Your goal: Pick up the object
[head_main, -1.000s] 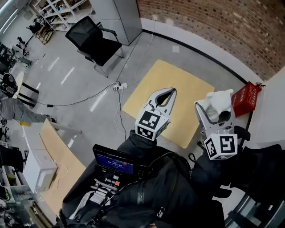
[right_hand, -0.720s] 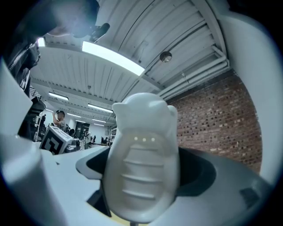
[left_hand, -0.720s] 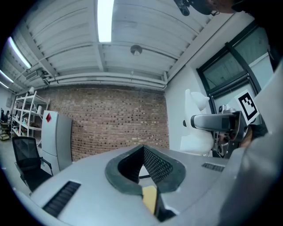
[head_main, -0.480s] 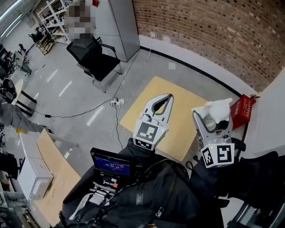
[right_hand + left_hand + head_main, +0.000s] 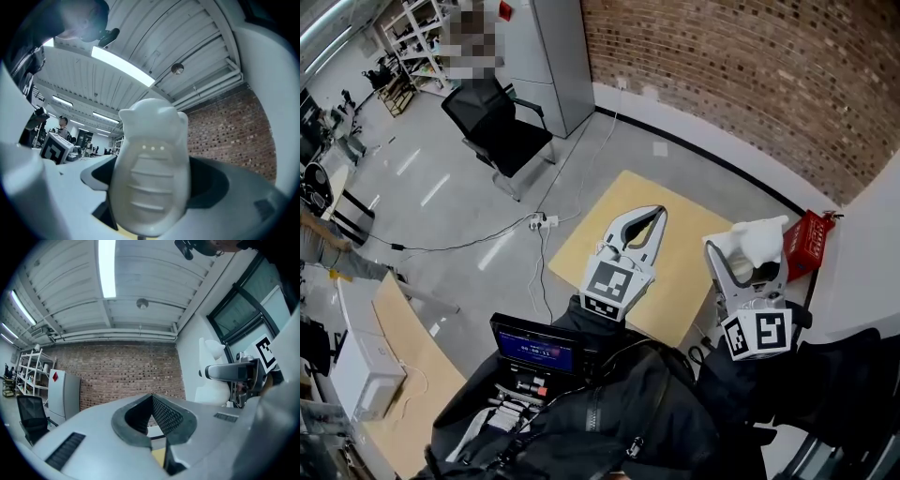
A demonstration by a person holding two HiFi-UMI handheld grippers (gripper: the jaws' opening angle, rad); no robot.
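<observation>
A white ribbed plastic object (image 5: 150, 173) with small ear-like bumps on top sits between the jaws of my right gripper (image 5: 752, 246), which is shut on it and held up in the air. In the head view the white object (image 5: 757, 239) sticks out past the jaw tips, above the floor. My left gripper (image 5: 642, 219) hangs to its left, shut with nothing in it; its black ribbed pads (image 5: 165, 414) meet in the left gripper view. From there the right gripper (image 5: 234, 373) and the white object (image 5: 210, 376) show at the right.
A square tan board (image 5: 623, 253) lies on the grey floor below both grippers. A red box (image 5: 802, 244) stands by the white wall at right. A black office chair (image 5: 495, 120) and a grey cabinet (image 5: 553, 52) stand at the back. A brick wall (image 5: 750, 75) runs behind.
The view has tilted up a little and both grippers have drifted slightly. The right gripper keeps its hold on the white object and the left stays shut.
</observation>
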